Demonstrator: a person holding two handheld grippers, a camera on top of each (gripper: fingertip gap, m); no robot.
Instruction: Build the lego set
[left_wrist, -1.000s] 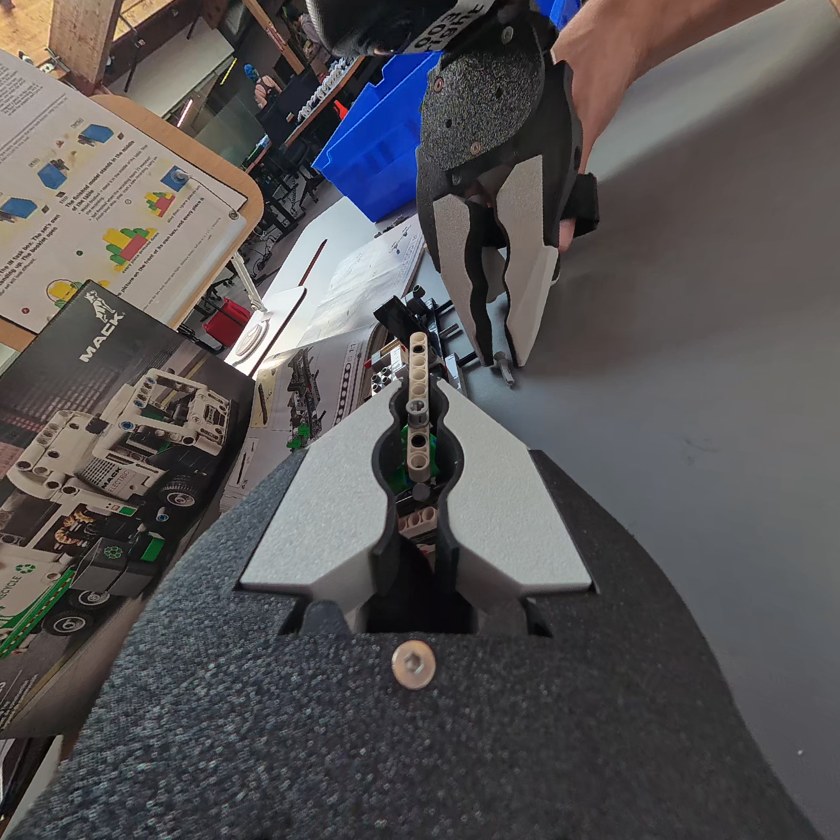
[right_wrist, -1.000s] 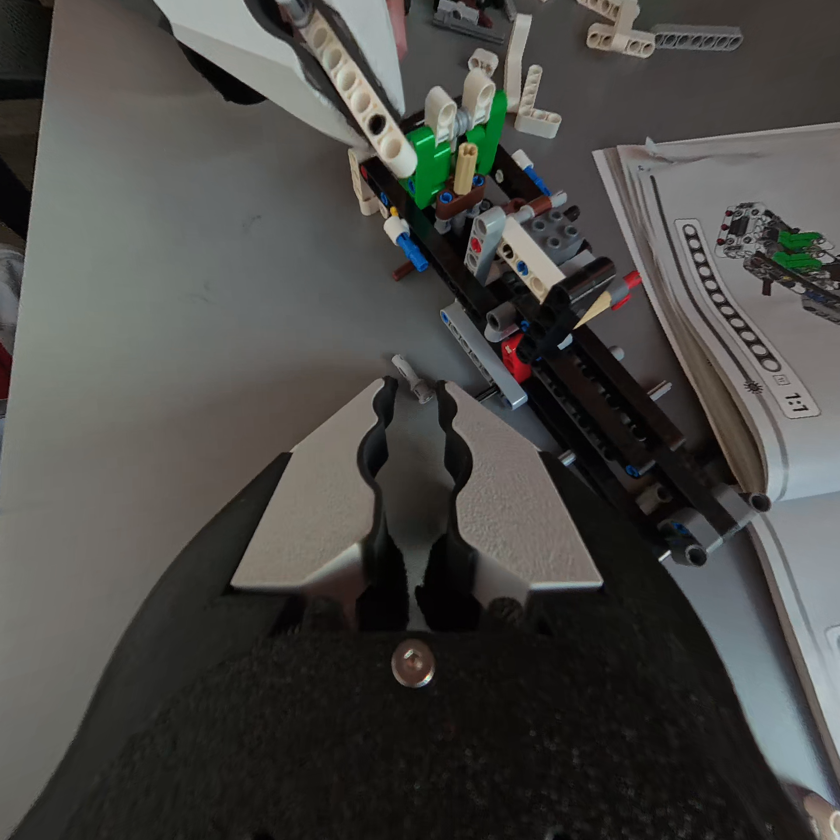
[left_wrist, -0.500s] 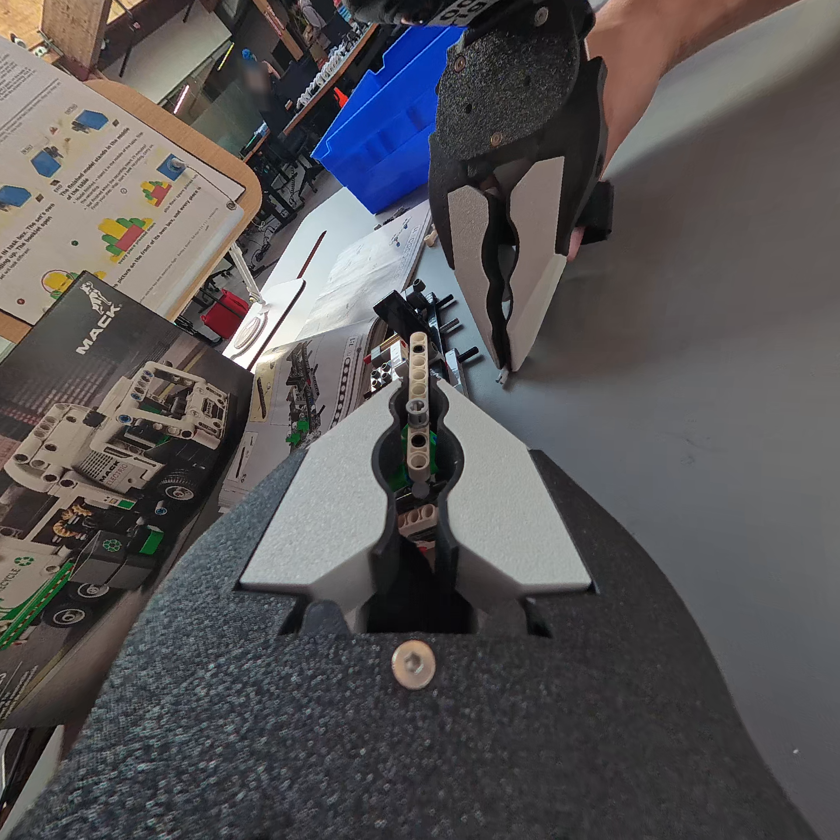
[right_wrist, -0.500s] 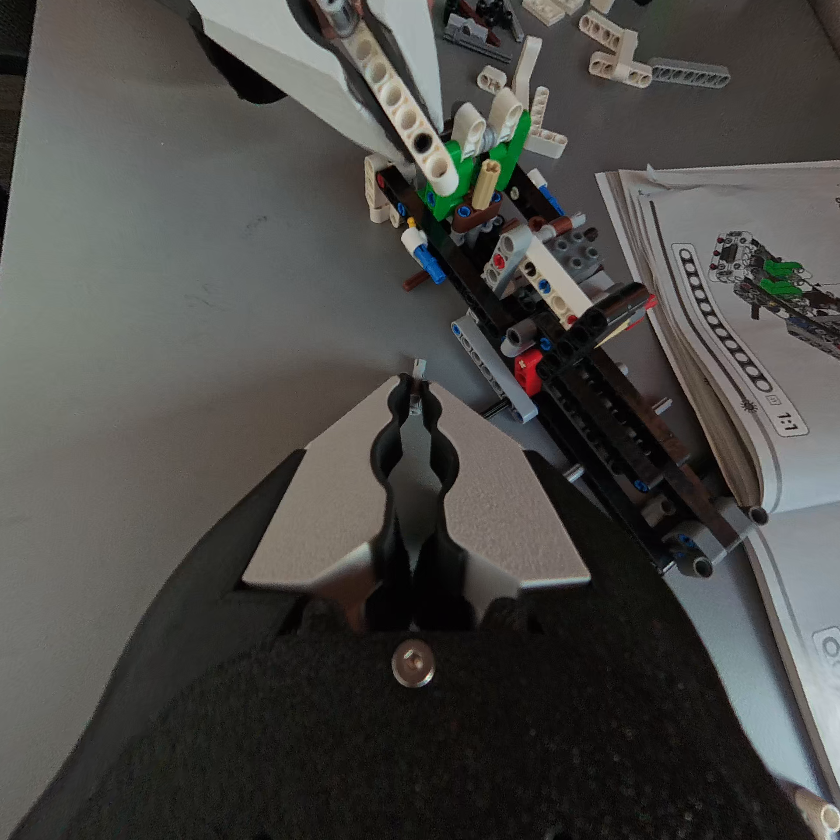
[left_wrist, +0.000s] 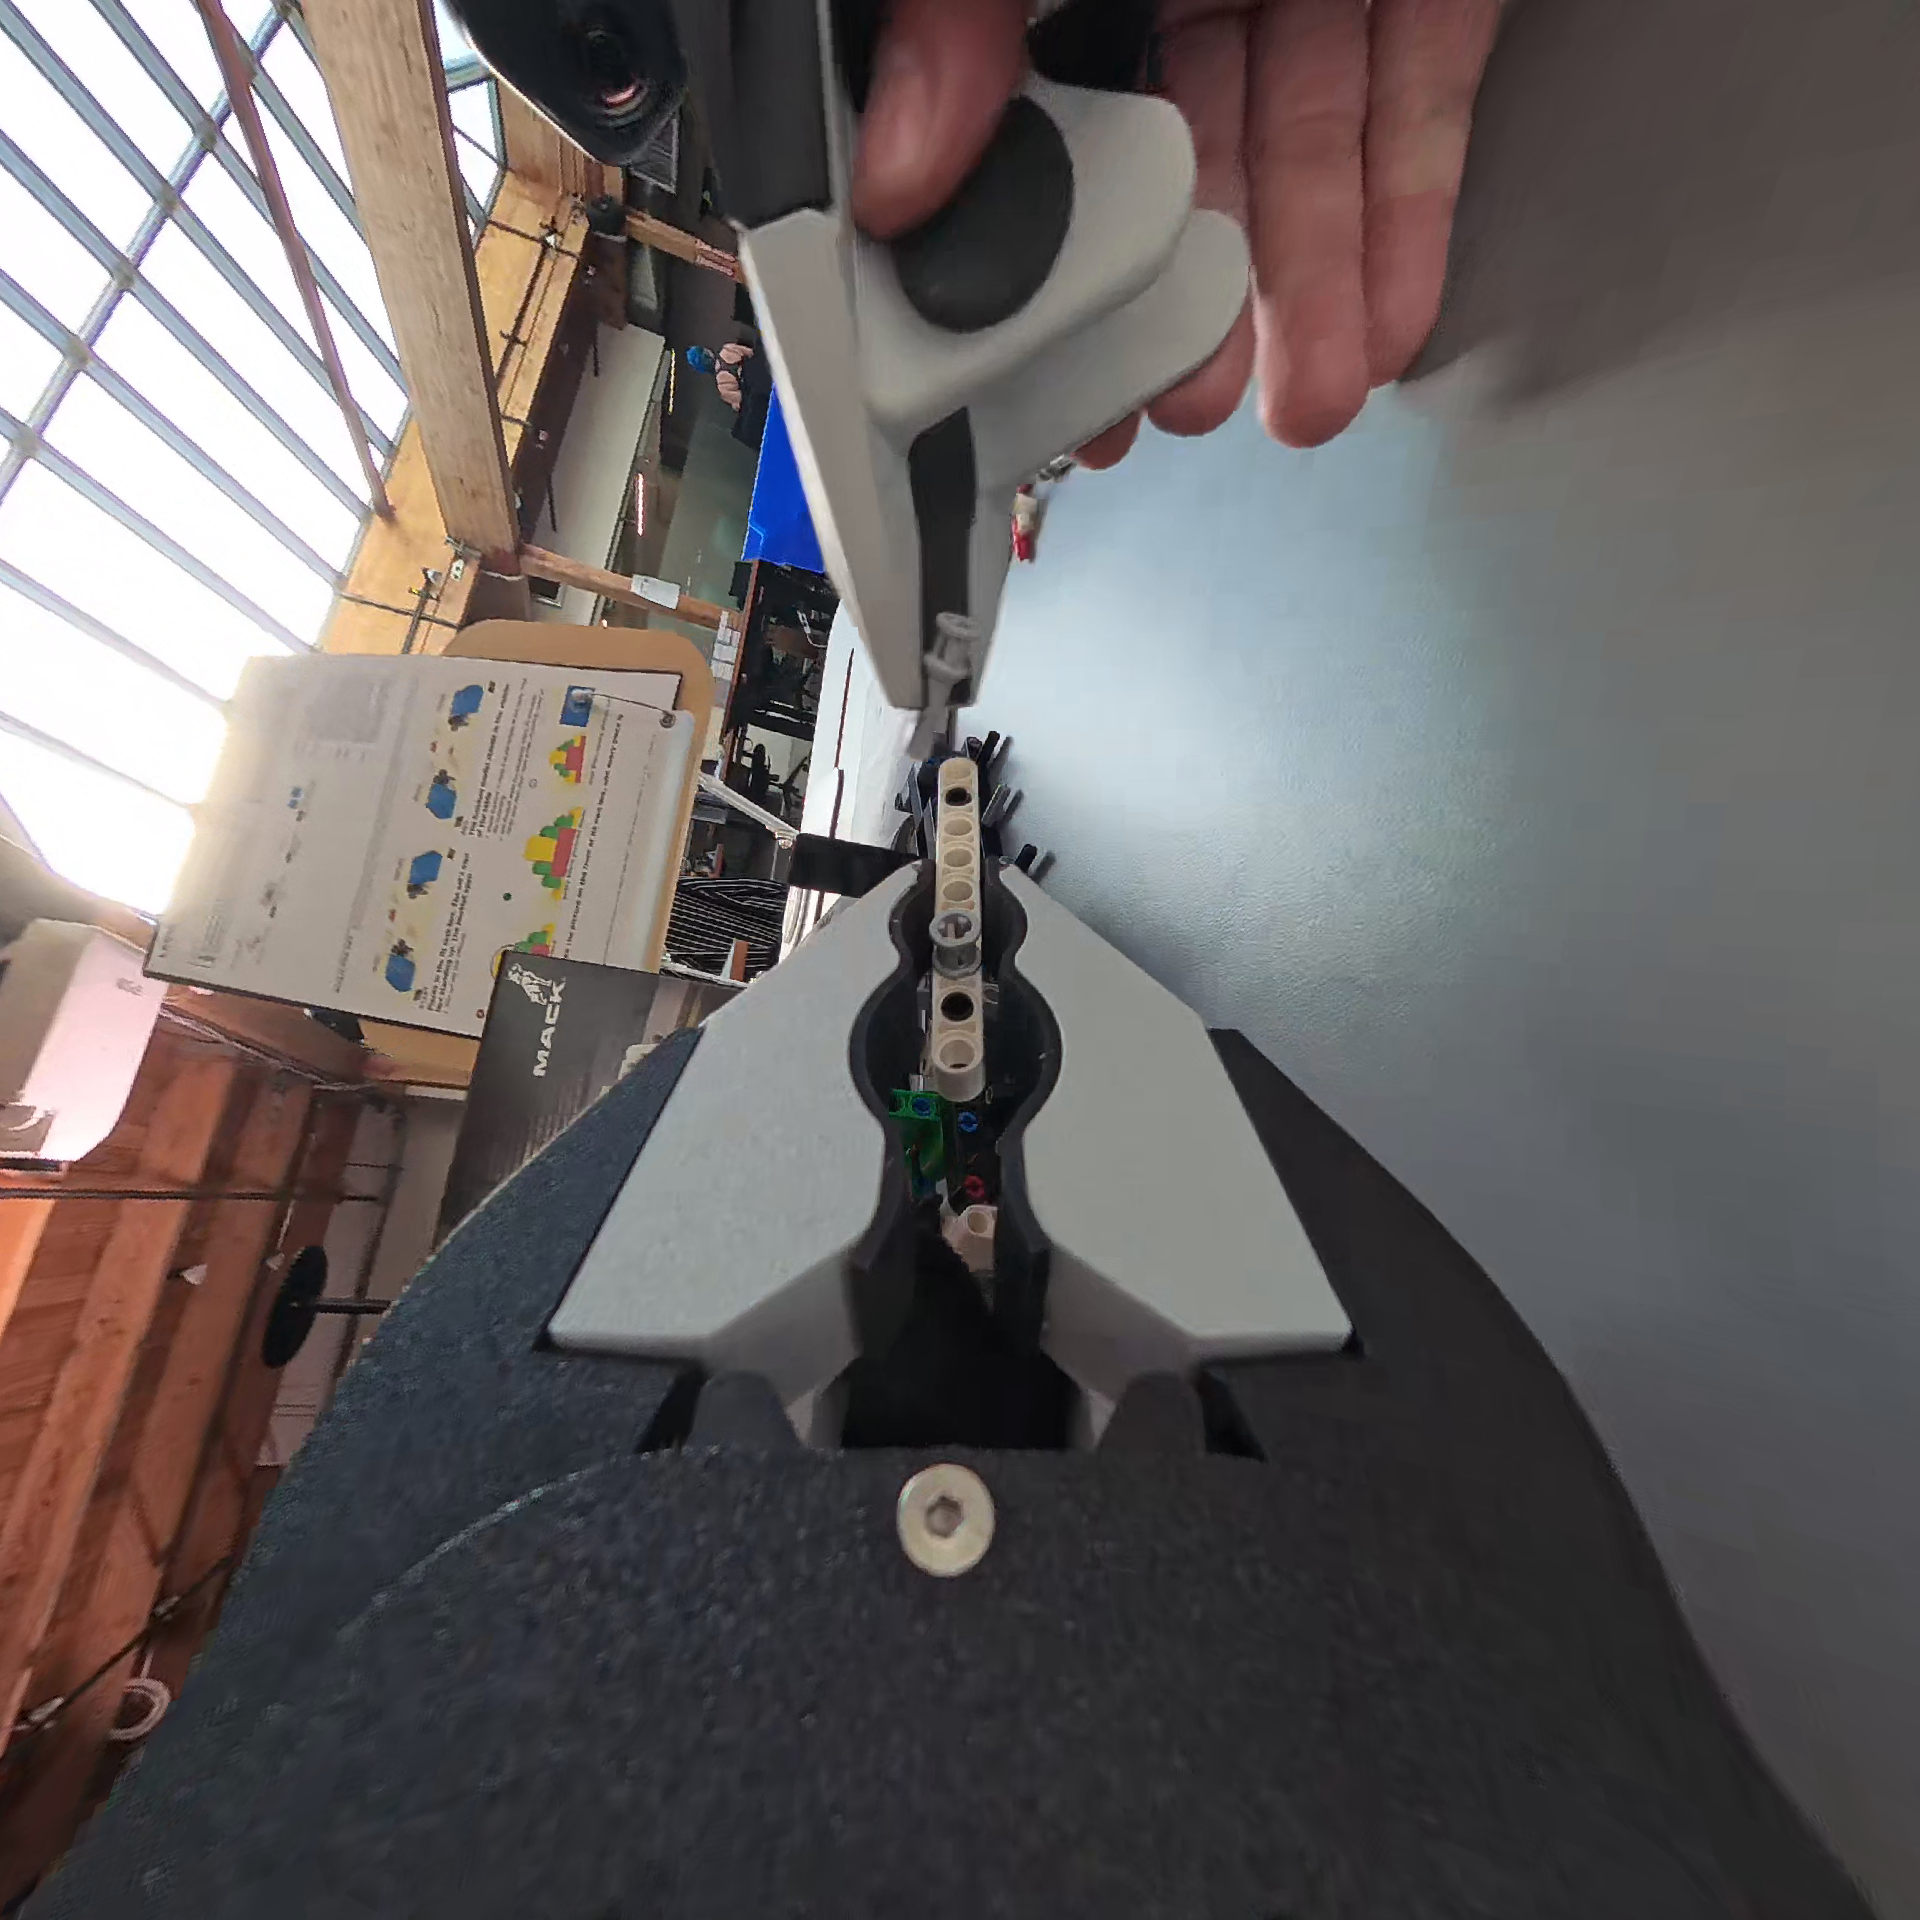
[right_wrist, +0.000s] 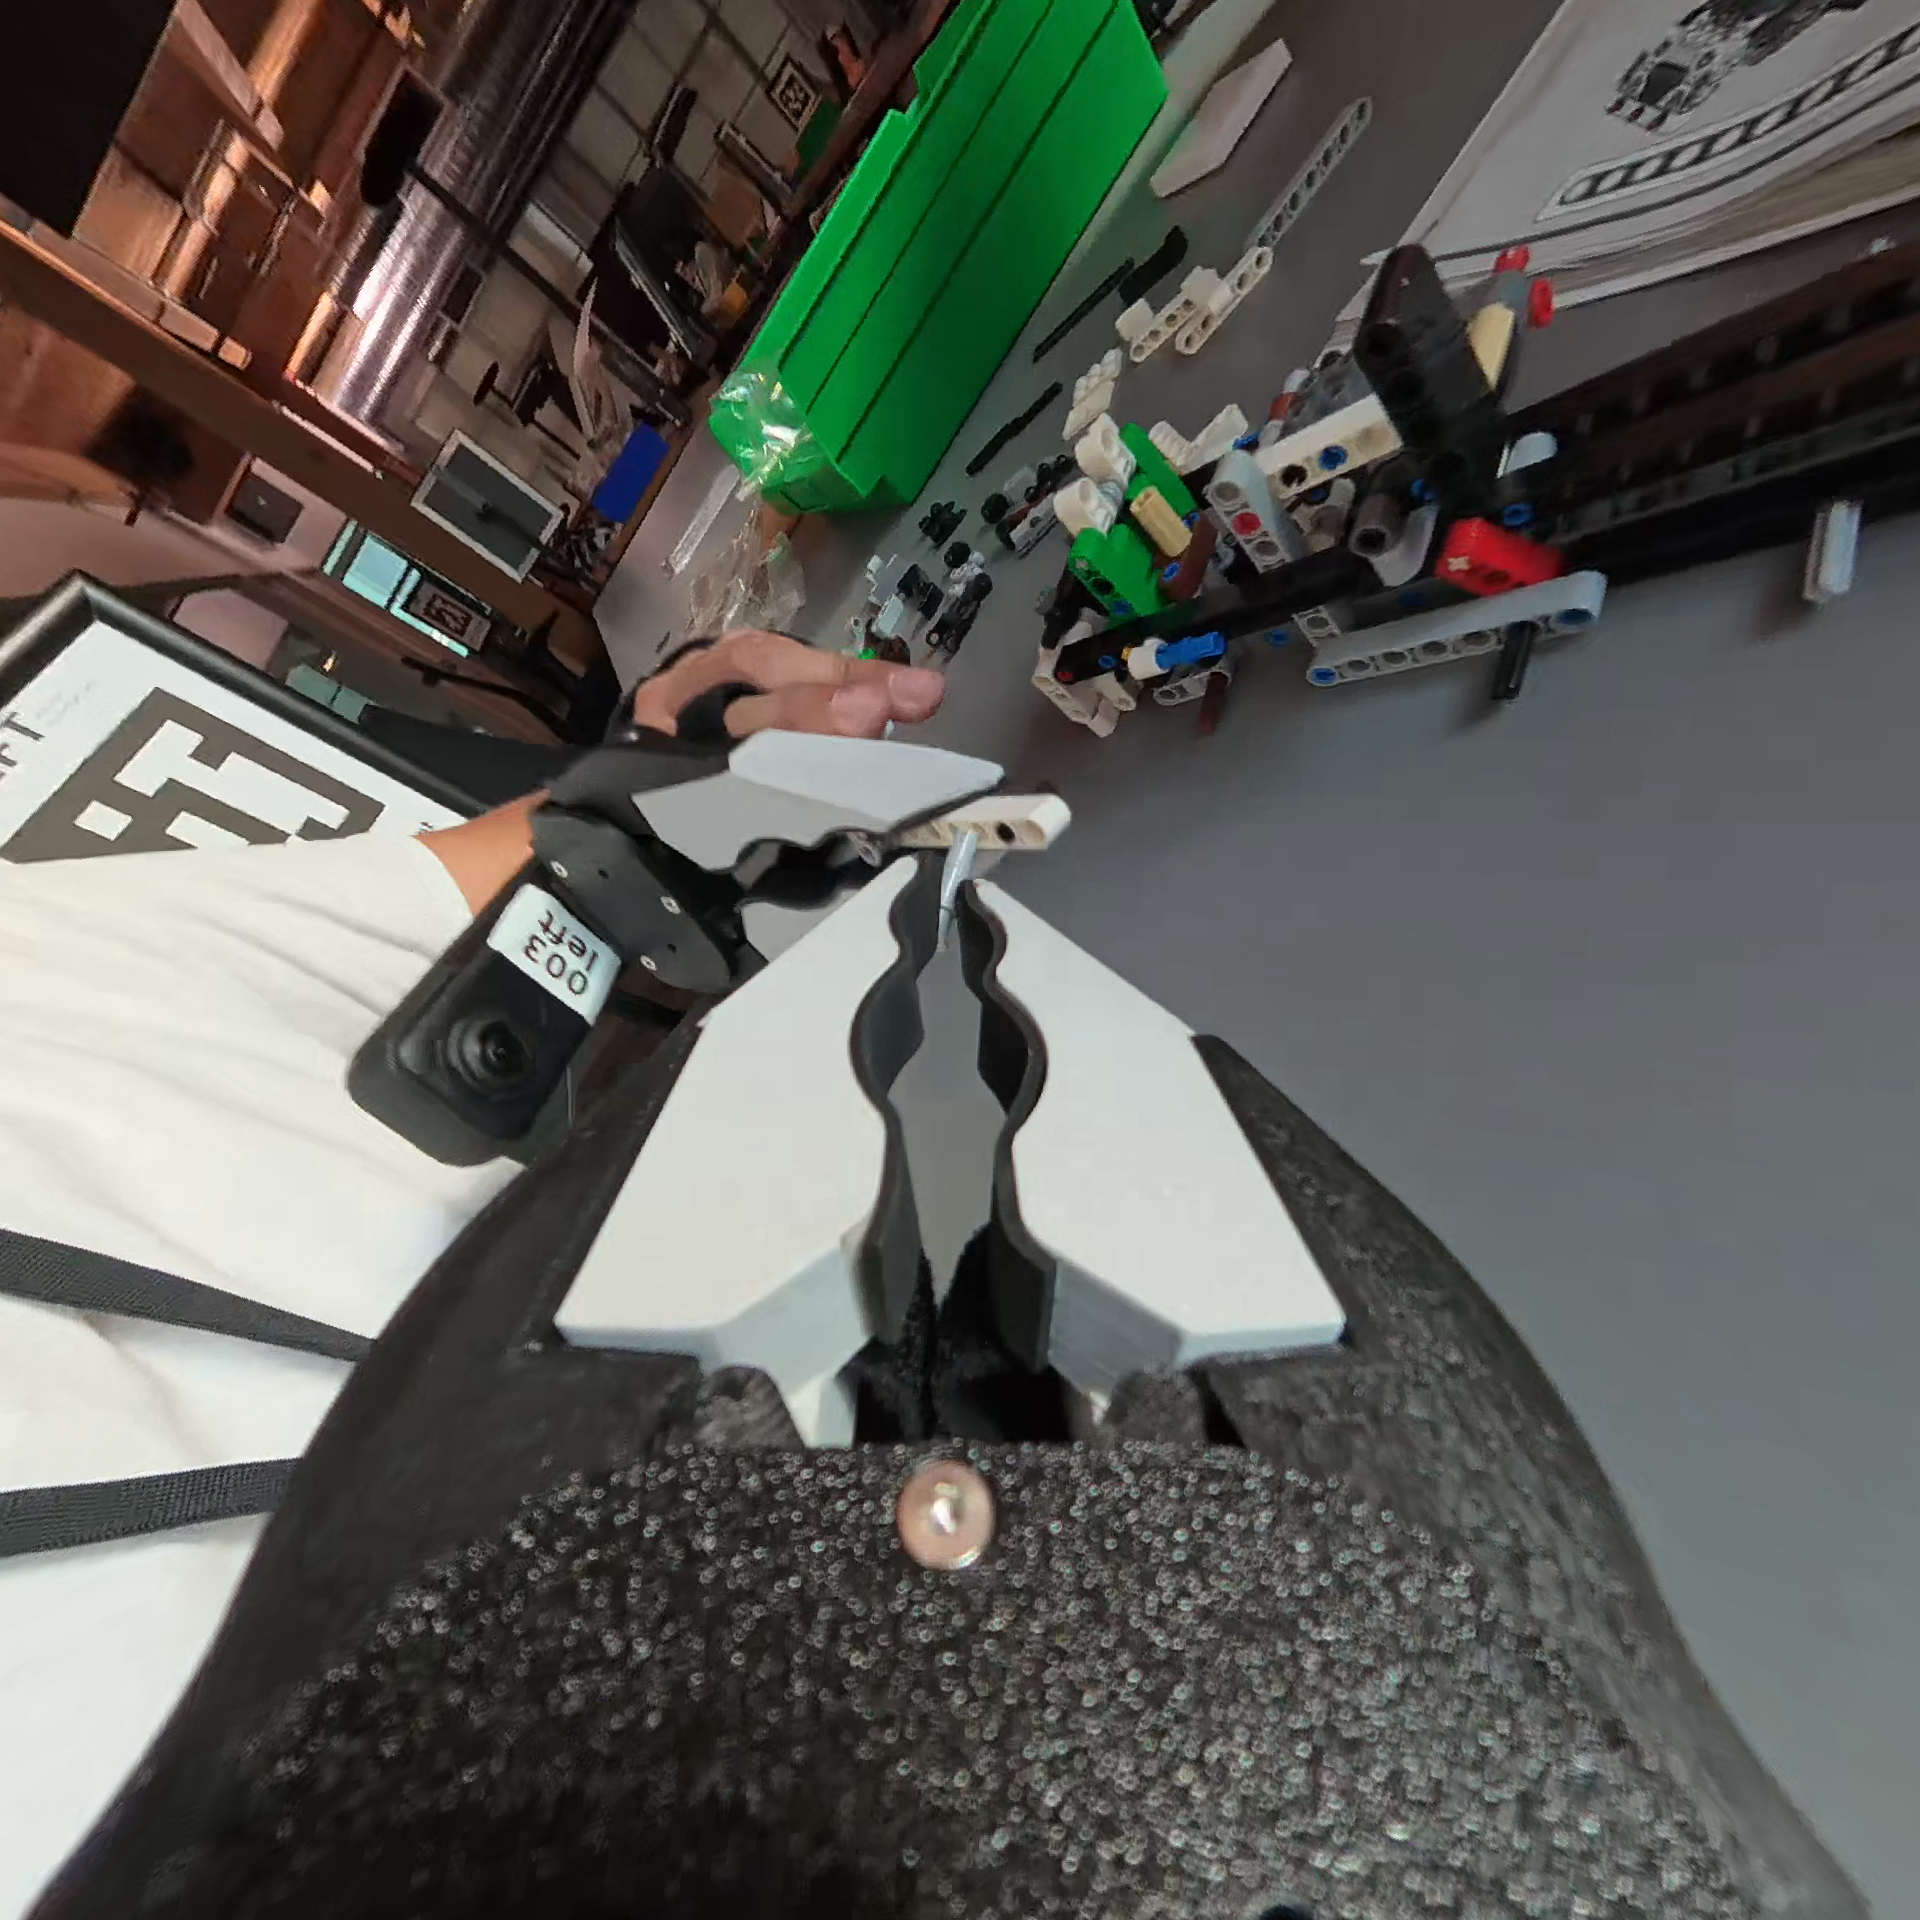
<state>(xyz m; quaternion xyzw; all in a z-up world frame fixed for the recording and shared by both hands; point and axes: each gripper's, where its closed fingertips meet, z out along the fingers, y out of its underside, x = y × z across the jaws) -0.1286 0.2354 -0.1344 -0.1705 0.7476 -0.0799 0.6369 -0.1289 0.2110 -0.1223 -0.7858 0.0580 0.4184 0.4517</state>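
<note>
Nearest in the right wrist view, the right gripper (right_wrist: 948, 914) is seen with its jaws pinched on one small grey connector pin (right_wrist: 954, 883), held at the very tips at 12 o'clock. Just beyond, at 11 o'clock, the left gripper (right_wrist: 894, 821) is clamped on one tan perforated liftarm beam (right_wrist: 997, 828), whose long axis runs along that gripper's fingers and sticks out past them toward 3 o'clock. The pin's free end is at the beam's underside, touching or nearly so; whether it has entered a hole cannot be told. The pin's axis is crosswise to the beam, so the coming push is judged to go straight up into a hole, with the right gripper the nearer one.

In the left wrist view the same beam (left_wrist: 958, 925) is seen between the left gripper's (left_wrist: 961, 821) jaws, with one grey pin already seated in a hole (left_wrist: 953, 928), and the right gripper (left_wrist: 935, 675) with its pin (left_wrist: 953, 646) at 12 o'clock.

Farther off, at 2 o'clock on the grey table (right_wrist: 1558, 1039), one partly built black chassis (right_wrist: 1299, 540) is lying, apart from both grippers. Loose parts (right_wrist: 945, 592), one green bin (right_wrist: 935, 281) and an open instruction booklet (right_wrist: 1714, 135) are beyond.
</note>
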